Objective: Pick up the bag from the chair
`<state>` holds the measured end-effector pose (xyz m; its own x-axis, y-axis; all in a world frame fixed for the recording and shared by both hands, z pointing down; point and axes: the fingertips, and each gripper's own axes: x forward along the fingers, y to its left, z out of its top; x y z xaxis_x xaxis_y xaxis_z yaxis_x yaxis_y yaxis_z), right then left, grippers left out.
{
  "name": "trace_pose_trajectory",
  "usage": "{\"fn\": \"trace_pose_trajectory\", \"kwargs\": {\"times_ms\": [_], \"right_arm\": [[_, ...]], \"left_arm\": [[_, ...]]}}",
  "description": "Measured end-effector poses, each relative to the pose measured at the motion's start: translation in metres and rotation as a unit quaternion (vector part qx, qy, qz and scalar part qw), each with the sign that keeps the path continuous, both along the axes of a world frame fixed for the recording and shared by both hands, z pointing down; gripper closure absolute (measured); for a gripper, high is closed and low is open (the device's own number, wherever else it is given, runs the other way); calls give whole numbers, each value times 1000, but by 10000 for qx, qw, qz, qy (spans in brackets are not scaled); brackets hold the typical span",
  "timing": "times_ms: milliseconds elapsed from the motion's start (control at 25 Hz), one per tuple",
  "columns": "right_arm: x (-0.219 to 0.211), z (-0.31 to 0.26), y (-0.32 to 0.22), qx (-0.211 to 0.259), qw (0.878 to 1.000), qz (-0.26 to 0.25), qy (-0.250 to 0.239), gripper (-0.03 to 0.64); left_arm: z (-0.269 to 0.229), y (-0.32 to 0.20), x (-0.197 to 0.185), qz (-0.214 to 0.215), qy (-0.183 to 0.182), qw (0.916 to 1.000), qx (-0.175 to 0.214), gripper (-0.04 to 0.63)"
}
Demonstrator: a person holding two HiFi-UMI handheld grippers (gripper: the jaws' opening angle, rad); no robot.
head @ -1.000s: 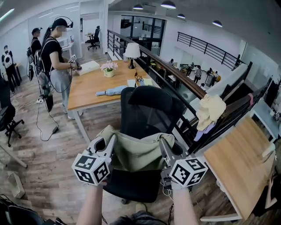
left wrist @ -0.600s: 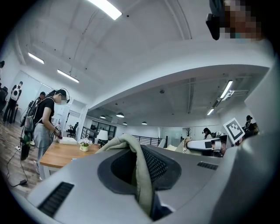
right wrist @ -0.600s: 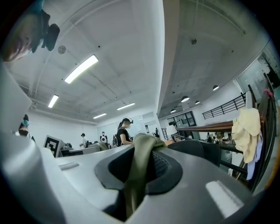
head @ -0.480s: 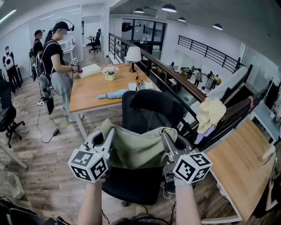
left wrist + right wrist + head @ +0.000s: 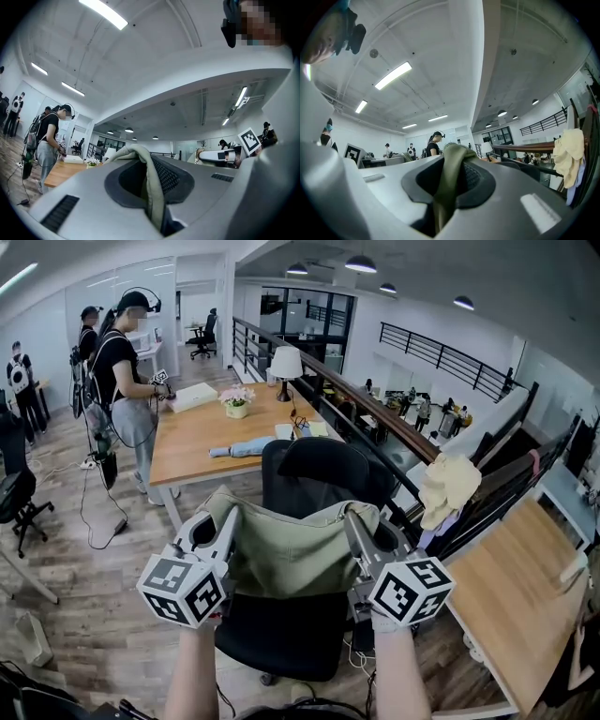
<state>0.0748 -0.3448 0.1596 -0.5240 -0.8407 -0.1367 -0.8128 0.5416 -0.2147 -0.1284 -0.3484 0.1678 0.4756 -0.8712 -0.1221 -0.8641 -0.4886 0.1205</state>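
Head view: left gripper (image 5: 229, 518) and right gripper (image 5: 352, 522) jaws each clenched on bag (image 5: 291, 554) rim, over chair (image 5: 323, 470).

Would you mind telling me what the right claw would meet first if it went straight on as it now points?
Beyond the bag it grips, the right claw would likely meet the chair's backrest first; depth is hard to judge.

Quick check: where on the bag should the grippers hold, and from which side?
Its top rim, one gripper at each upper corner, from the chair's front. The bag is limp cloth and sags between the left gripper and right gripper, each shut on a rim fold; spread corners likely keep it level.
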Motion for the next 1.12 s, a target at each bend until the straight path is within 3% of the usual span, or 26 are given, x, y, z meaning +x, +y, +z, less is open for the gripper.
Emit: {"fn": "trace_pose_trajectory", "kwargs": {"times_ms": [360,1120], "right_arm": [[-9,-8,1,82,9999,-60,-2,554],[-15,-5,12,32,10000,1,56,554]], "left_arm": [[-12,7,-10,-47,34,9999,130,568],[-5,19,-16,-55,97,9999,8,568]]}}
